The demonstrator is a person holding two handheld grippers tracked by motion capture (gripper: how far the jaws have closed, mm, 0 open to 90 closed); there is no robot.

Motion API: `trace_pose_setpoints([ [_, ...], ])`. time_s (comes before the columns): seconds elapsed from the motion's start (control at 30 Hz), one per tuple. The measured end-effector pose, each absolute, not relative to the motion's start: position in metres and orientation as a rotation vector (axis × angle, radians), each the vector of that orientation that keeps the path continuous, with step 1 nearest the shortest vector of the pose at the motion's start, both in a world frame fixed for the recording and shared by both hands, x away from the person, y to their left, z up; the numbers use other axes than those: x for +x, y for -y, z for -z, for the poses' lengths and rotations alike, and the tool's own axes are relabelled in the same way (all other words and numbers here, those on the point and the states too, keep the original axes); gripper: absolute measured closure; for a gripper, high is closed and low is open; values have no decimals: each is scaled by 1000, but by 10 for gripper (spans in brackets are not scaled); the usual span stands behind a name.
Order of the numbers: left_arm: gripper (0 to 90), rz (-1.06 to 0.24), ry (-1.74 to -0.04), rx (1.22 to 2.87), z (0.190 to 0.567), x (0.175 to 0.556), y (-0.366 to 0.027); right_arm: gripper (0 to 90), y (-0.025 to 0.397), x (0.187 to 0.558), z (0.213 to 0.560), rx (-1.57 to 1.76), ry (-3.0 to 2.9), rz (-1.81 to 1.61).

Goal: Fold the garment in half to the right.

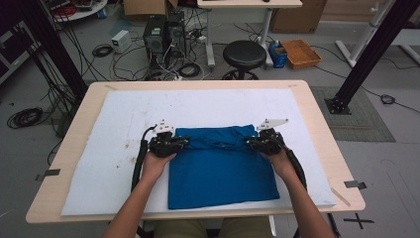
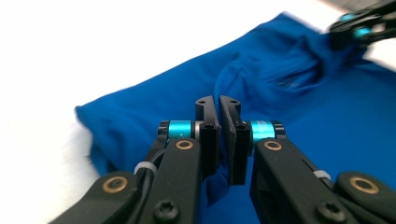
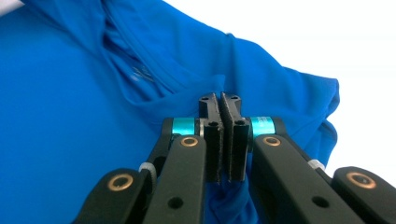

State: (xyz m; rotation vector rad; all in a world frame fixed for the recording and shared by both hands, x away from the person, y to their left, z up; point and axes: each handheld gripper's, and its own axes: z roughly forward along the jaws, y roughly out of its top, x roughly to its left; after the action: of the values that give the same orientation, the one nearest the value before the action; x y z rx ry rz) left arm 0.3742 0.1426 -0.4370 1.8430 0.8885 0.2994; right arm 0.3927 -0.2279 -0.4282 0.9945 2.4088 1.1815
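A blue garment lies folded on the white mat, its far edge bunched and lifted between my two grippers. My left gripper is shut on the garment's far left edge; in the left gripper view blue cloth is pinched between the closed jaws of that gripper. At the far right edge my right gripper is shut on the cloth too. In the right gripper view a fold of the blue cloth is clamped in the gripper. The collar opening shows beyond it.
The mat covers most of a wooden table. Beyond the table stand a black stool, computer towers with cables and an orange bin. Black frame posts rise at both sides.
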Motion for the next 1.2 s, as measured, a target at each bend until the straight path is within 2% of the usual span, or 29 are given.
trace_pose_setpoints([
  [0.23, 846, -246, -795, 1862, 432, 341, -163, 881, 244, 359, 421, 874, -2461, -1296],
  [0.3, 797, -211, -768, 1896, 432, 335, -167, 877, 246, 351, 424, 832, -2490, -1297],
  [0.37, 683, -179, -765, 1891, 431, 330, -170, 807, 251, 343, 425, 819, -2530, -1330],
  [0.47, 601, -204, -793, 1844, 425, 327, -170, 733, 258, 336, 422, 855, -2496, -1390],
  [0.6, 573, -207, -800, 1853, 423, 332, -153, 735, 258, 339, 417, 966, -2391, -1403],
  [0.8, 514, -131, -779, 1954, 440, 341, -112, 720, 232, 345, 435, 976, -2479, -1278],
  [0.97, 527, -56, -760, 2049, 448, 339, -102, 836, 234, 338, 439, 886, -2678, -1232],
  [1.03, 587, -34, -737, 2054, 447, 335, -105, 884, 239, 332, 440, 847, -2727, -1194],
  [1.13, 601, -36, -723, 2033, 441, 328, -115, 881, 250, 326, 438, 821, -2759, -1188],
  [1.2, 581, -37, -722, 1955, 433, 323, -127, 831, 258, 321, 435, 820, -2763, -1219],
])
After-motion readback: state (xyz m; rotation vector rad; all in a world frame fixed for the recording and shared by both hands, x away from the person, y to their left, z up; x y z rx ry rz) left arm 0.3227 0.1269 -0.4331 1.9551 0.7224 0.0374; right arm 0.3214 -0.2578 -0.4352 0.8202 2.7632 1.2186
